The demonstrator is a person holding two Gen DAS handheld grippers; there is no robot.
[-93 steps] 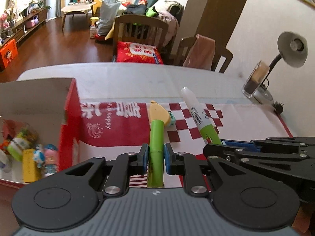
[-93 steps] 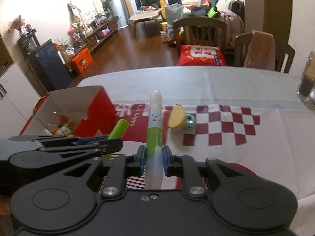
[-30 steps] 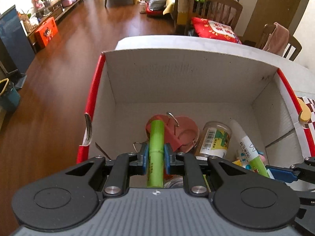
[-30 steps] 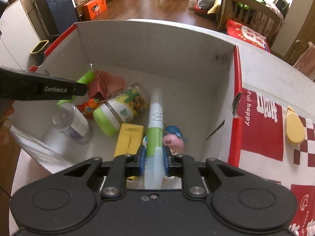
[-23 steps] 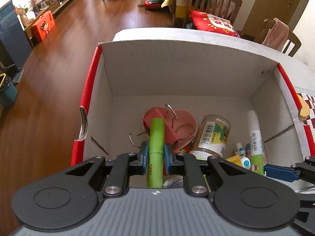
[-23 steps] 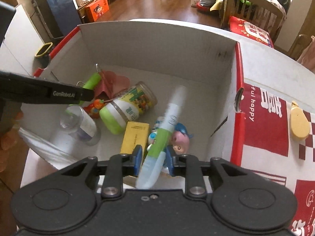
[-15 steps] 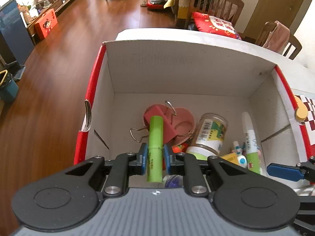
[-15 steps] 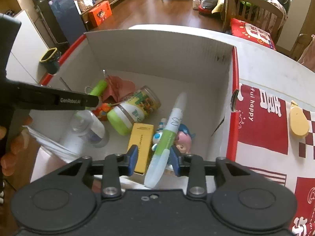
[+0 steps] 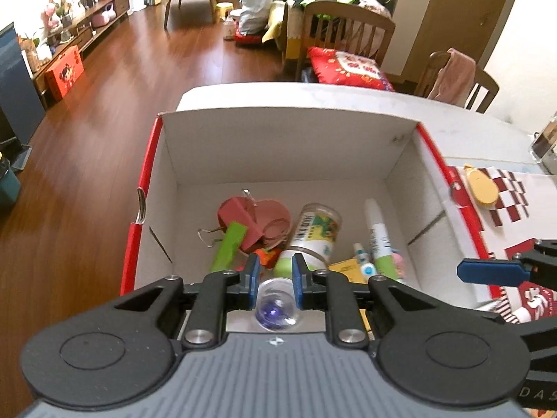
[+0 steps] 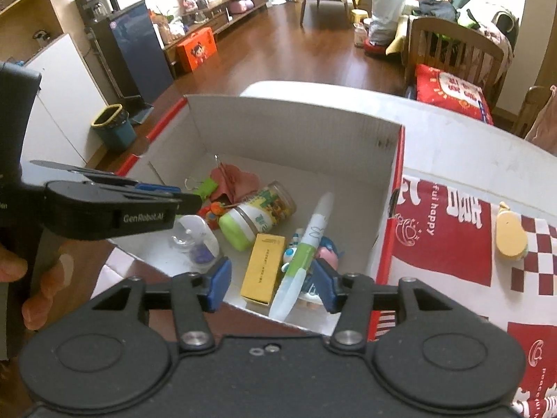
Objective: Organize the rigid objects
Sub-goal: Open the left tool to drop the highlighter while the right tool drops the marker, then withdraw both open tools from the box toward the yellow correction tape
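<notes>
Left hand (image 10: pixel 31 278) grips the left claw's handle at the far left edge of the right wrist view. Left claw (image 9: pixel 275 271) hangs over the near left part of the box (image 9: pixel 278 146), pointing steeply down; its blue pads are parted only narrowly with nothing pinched, and the clear bottle (image 9: pixel 276 304) on the box floor shows through the gap. Box is white inside and red outside, open at the top, and sits at the left end of the bench (image 9: pixel 452 118). Inside the box, left side: green marker (image 9: pixel 229 245) lies free on the floor, tilted, its far end resting against a pink clip (image 9: pixel 268 216) with wire handles. Just right of that, a jar (image 9: pixel 315 230) with a green lid lies on its side, lid toward the camera, with a small orange item tucked by the lid, too small to tell. Next right, a yellow carton (image 10: pixel 264 266) lies flat, then a white pen (image 9: pixel 377 237) with a green band, lying lengthwise over small figurines (image 10: pixel 327 252) near the right wall. Right claw (image 10: pixel 271 280) is over the near right part of the box, jaws opening, pads spread wide; the pen is seen between them but rests down in the box, clear of both pads. Right of the box, a red and white cloth (image 10: pixel 452 230) covers the bench, with a yellow toy (image 9: pixel 482 188) lying on the checkered part, well apart from both claws.
</notes>
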